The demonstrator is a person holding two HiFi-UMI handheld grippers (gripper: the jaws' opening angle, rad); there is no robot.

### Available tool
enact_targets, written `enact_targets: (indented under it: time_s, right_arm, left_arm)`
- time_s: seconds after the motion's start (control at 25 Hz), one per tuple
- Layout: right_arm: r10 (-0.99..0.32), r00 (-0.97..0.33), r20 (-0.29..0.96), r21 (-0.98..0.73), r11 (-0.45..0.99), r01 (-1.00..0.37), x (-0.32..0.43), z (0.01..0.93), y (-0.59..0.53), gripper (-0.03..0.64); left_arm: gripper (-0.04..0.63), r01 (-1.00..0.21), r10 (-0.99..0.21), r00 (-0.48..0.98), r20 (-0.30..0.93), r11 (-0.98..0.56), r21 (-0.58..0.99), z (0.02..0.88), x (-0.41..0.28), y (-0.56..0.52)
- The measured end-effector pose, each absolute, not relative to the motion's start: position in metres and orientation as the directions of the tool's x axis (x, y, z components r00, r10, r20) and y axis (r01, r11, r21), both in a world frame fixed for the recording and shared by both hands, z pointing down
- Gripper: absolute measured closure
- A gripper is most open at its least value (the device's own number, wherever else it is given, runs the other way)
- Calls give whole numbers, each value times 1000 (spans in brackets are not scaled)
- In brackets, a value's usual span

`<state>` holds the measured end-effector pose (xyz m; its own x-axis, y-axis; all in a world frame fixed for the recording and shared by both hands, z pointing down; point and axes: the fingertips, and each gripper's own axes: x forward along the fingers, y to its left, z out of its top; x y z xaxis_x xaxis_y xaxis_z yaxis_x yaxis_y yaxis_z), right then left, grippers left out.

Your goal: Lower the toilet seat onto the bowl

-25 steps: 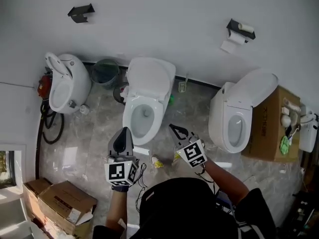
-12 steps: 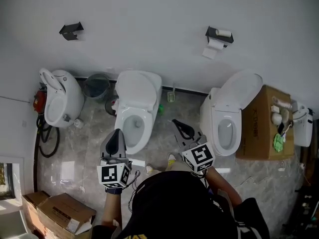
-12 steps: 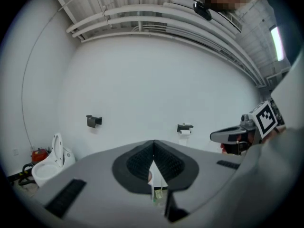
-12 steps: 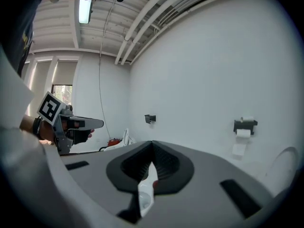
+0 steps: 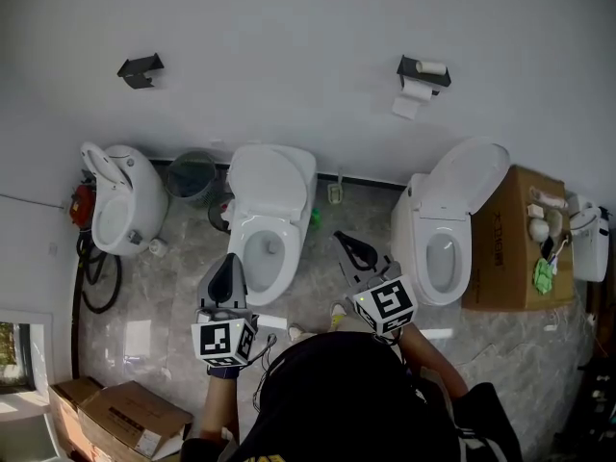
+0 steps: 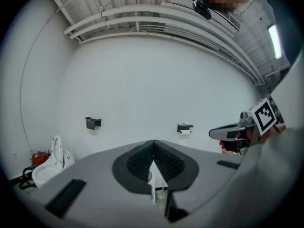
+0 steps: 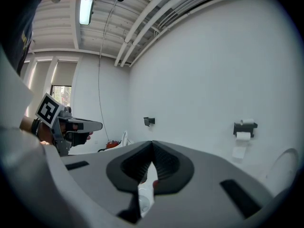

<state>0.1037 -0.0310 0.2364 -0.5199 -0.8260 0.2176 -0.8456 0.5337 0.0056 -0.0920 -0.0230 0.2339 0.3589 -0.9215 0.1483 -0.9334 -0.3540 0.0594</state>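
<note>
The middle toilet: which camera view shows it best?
The head view: the middle toilet shows whole from above, lid raised. In both gripper views the shut jaws hide nearly all of it; only a white sliver shows between them.

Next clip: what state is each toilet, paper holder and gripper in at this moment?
Left toilet: lid raised.
Middle toilet: lid raised, bowl uncovered.
Right toilet: lid raised.
Left paper holder: no roll visible.
Right paper holder: roll on, sheet hanging.
Left gripper: shut, empty.
Right gripper: shut, empty.
</note>
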Motion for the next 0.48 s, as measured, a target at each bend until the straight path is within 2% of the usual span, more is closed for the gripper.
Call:
enact_targets:
  time_s: [0.48]
  right_arm:
    - [-839,-500,214,18,515,-857,108,232,-37,621]
  left_arm:
    - [584,-930,-918,369,148,-364,58,233,-94,-29]
